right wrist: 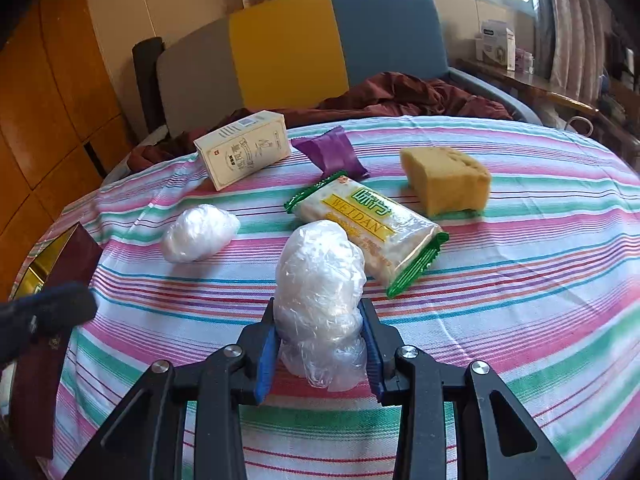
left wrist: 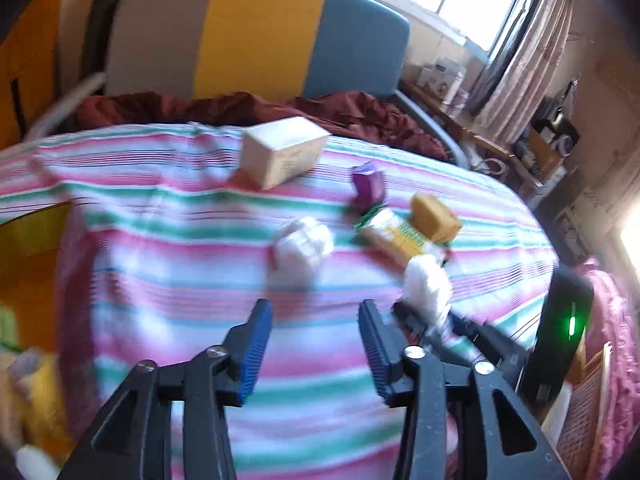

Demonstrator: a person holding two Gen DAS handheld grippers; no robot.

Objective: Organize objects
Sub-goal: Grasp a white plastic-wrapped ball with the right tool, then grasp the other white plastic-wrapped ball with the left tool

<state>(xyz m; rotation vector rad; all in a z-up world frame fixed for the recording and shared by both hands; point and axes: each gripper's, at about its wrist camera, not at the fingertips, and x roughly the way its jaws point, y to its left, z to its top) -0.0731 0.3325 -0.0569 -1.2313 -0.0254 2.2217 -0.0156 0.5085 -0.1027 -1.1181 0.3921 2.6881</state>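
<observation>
**Op:** Right gripper (right wrist: 320,344) first. It's clamped on a wad of clear plastic wrap (right wrist: 320,296), blue pads pinching its lower half, top bulging out past the tips. Wad stands roughly upright betw. the fingers, long axis running along them.

**Obs:** And left?

**Op:** Left gripper (left wrist: 316,344) has nothing in it. Jaws partway apart, only striped cloth (left wrist: 160,280) betw. them. View's badly blurred, so don't trust fine detail.

**Obs:** What's closest to it?

**Op:** Second plastic wad (left wrist: 304,248), straight ahead and a touch left of centre, lying loose on the bed. That's my guess for its next pick; left hand is the nearer one. It looks roundish, no clear long axis, so approach angle shouldn't matter much.

**Obs:** Other stuff?

**Op:** Further out from the right gripper: green-edged snack pack (right wrist: 368,232) just beyond the held wad, lying diagonal. Yellow sponge (right wrist: 446,180) to its right, purple sachet (right wrist: 332,152) and white carton (right wrist: 244,152) behind. Dark red box (right wrist: 44,340) at the left edge, poss. the drop-off, can't confirm.

**Obs:** Pose?

**Op:** Both pitched down and fwd over the bed, side by side.
</observation>
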